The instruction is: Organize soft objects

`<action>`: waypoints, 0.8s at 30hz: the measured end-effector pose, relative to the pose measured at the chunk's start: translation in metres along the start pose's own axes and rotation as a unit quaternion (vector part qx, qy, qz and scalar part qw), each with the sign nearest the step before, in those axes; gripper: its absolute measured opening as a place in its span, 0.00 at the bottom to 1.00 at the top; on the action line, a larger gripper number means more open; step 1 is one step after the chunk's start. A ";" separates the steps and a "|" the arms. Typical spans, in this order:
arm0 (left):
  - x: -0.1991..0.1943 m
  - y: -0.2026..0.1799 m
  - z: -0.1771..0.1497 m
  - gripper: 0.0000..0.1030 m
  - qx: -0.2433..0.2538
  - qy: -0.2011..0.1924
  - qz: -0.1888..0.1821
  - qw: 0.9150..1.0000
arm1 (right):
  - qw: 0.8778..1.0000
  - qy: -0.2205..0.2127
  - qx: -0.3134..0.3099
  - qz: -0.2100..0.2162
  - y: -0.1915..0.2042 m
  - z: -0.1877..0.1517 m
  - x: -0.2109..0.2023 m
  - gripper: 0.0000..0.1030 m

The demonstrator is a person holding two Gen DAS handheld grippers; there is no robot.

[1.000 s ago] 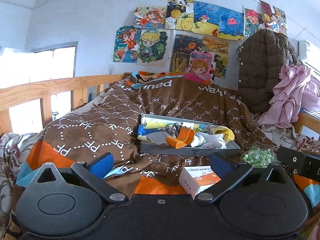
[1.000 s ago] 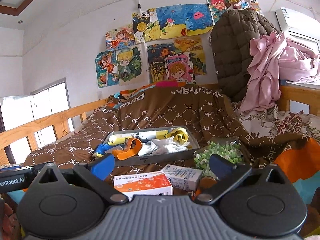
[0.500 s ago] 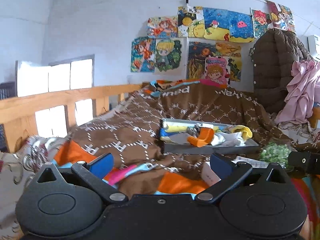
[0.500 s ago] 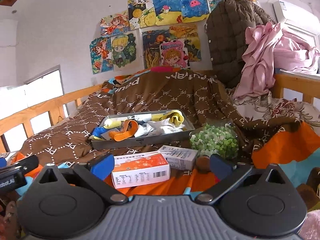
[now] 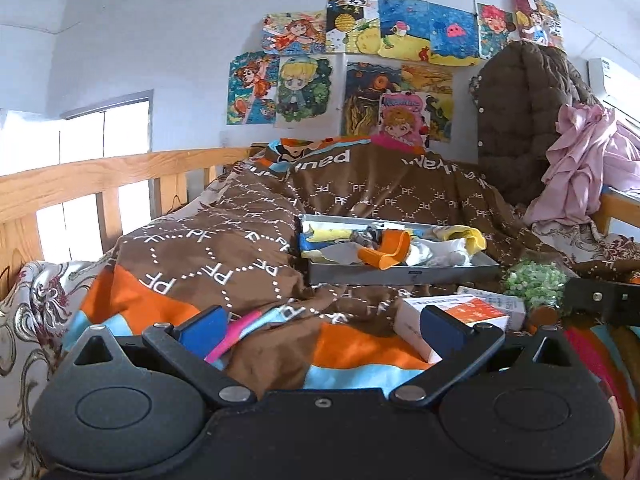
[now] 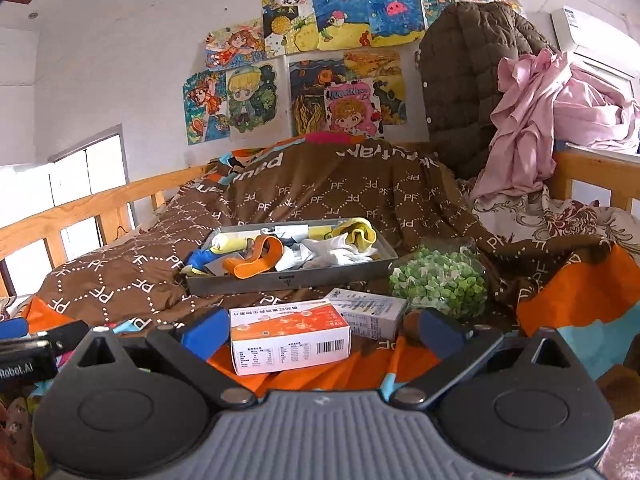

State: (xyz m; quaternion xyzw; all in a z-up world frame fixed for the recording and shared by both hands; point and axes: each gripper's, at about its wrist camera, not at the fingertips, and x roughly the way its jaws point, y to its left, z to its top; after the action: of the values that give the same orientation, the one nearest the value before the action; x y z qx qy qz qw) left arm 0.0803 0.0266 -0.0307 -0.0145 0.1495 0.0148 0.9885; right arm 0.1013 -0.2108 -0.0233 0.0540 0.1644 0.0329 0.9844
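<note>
A grey metal tray (image 5: 400, 274) (image 6: 296, 280) rests on the brown quilt, holding soft items: an orange band (image 5: 386, 248) (image 6: 256, 260), yellow cloth (image 5: 470, 236) (image 6: 360, 234), white cloth (image 6: 336, 254) and a blue piece (image 6: 200, 258). My left gripper (image 5: 322, 330) is open above the quilt, a pink strip (image 5: 234, 334) just past its left finger. My right gripper (image 6: 320, 330) is open too, low over an orange-and-white box (image 6: 288, 334), with nothing held. The left gripper's body (image 6: 24, 354) shows at the right wrist view's left edge.
A second white box (image 6: 370, 312) and a green beaded bundle (image 6: 438, 280) (image 5: 534, 280) lie right of the tray. The wooden bed rail (image 5: 80, 188) runs along the left. A brown padded coat (image 6: 464, 84) and pink cloth (image 6: 532, 120) pile up at the right.
Both grippers have drawn back from the tray, so it looks smaller and farther. The left view has swung left, showing more rail and the pink strip. Both stay open.
</note>
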 end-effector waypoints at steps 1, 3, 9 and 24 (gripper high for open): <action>0.003 0.002 0.001 0.99 -0.005 0.001 0.004 1.000 | 1.000 0.004 -0.001 -0.002 0.000 0.000 0.002 1.00; 0.007 0.005 0.001 0.99 -0.013 0.000 0.004 1.000 | 1.000 0.014 -0.005 -0.005 0.004 -0.002 0.008 1.00; 0.006 0.014 -0.005 0.99 -0.020 -0.028 0.001 0.999 | 0.999 0.035 0.003 -0.004 0.016 -0.008 0.025 1.00; 0.030 0.025 -0.017 0.99 -0.036 0.025 0.041 0.998 | 0.999 0.043 0.000 -0.015 0.028 -0.024 0.042 1.00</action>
State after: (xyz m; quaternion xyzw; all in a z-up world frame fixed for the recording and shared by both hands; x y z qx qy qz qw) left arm 0.1031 0.0518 -0.0566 -0.0444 0.1739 0.0599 0.9819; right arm 0.1317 -0.1774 -0.0557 0.0502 0.2077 0.0201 0.9767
